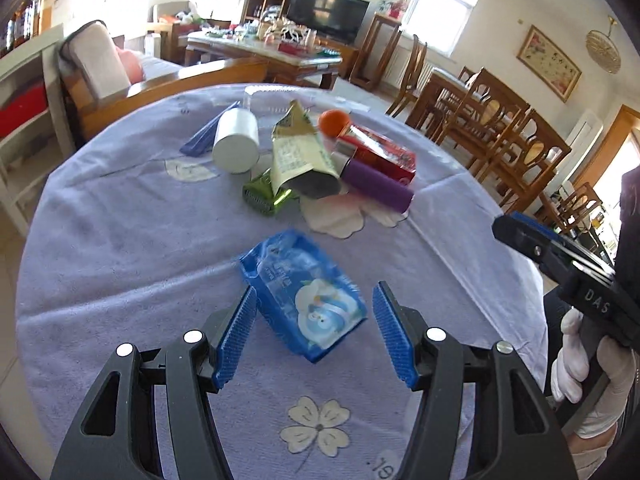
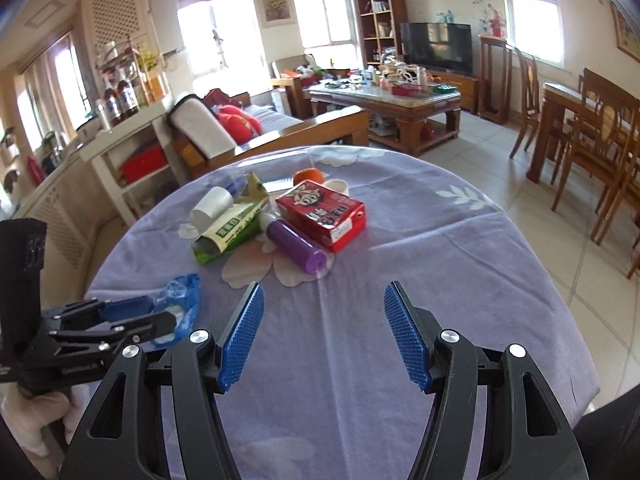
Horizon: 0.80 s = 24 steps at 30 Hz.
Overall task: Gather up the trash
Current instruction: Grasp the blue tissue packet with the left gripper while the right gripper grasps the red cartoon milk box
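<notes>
A blue tissue pack (image 1: 308,304) lies on the lavender tablecloth (image 1: 120,240), between the blue pads of my left gripper (image 1: 316,330). The jaws are open and the pads stand just clear of the pack. Farther back is a heap: a white tube (image 1: 236,144), a yellow-green pouch (image 1: 296,152), a green foil wrapper (image 1: 262,196), a purple cylinder (image 1: 376,186), a red box (image 1: 384,152) and an orange (image 1: 334,122). My right gripper (image 2: 324,332) hangs open over bare cloth, short of the purple cylinder (image 2: 296,248) and red box (image 2: 324,216). At its left it sees the left gripper (image 2: 120,320) over the blue pack (image 2: 180,296).
A blue flat strip (image 1: 206,134) lies left of the white tube. The round table's edge (image 2: 560,288) drops to tiled floor on the right. A wooden sofa (image 2: 280,132) stands behind the table and dining chairs (image 2: 592,152) to the right. A gloved hand (image 1: 580,364) holds the right gripper.
</notes>
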Available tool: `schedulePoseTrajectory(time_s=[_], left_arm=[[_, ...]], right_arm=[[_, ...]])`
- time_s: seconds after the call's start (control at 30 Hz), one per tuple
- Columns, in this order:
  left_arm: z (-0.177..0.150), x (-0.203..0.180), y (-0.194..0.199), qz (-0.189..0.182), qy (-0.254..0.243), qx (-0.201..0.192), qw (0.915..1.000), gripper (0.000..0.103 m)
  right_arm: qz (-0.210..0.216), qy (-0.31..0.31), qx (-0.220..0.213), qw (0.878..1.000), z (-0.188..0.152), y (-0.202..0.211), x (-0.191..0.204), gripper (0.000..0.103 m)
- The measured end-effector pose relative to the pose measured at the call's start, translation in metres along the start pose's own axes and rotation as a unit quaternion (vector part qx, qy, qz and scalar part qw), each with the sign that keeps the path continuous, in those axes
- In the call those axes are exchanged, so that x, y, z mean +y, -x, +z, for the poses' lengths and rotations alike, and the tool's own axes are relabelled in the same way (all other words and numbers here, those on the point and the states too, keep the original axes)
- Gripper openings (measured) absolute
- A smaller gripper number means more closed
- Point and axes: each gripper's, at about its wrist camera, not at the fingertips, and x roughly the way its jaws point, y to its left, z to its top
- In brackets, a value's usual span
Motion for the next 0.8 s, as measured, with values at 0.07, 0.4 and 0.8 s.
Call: schedulePoseTrajectory(time_s=[0.07, 0.4, 0.8], left_arm=[[-0.003, 0.010, -0.002, 0.000, -0.001, 0.014, 0.9999, 0.061], [0.006, 0.015, -0.019, 0.008, -0.023, 0.049, 0.9985, 0.062], [0.011, 0.038, -0.018, -0.036, -0.023, 0.044, 0.9981, 0.053]], right_arm=[[0.002, 0.013, 0.006, 1.000, 0.009, -0.009, 0.006, 0.063], [-0.024, 0.083, 0.047, 0.995, 0.058, -0.074, 0.015, 0.063], [-0.024, 0.172, 0.110, 0.979, 0.085, -0.144, 0.008, 0.063]])
